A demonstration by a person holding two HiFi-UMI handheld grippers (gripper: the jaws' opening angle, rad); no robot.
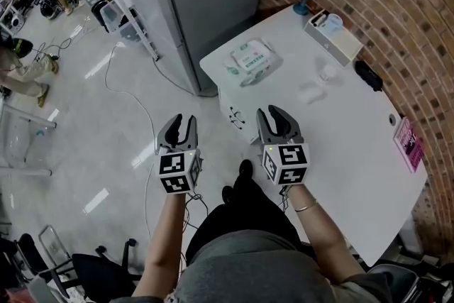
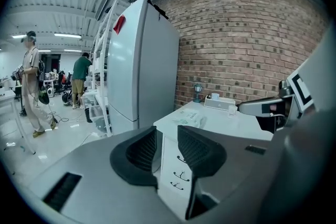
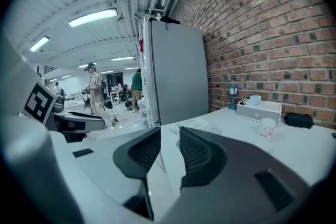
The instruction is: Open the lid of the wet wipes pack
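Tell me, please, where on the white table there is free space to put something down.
The widest bare patch of the table lies between the right gripper and the pink leaflet. A narrower strip runs between the wipes pack and the white box. The brick-wall edge is crowded.

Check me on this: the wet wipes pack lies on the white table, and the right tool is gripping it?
Not quite. The wet wipes pack does lie on the white table, but the right tool grips nothing: the head view shows it open, well short of the pack.
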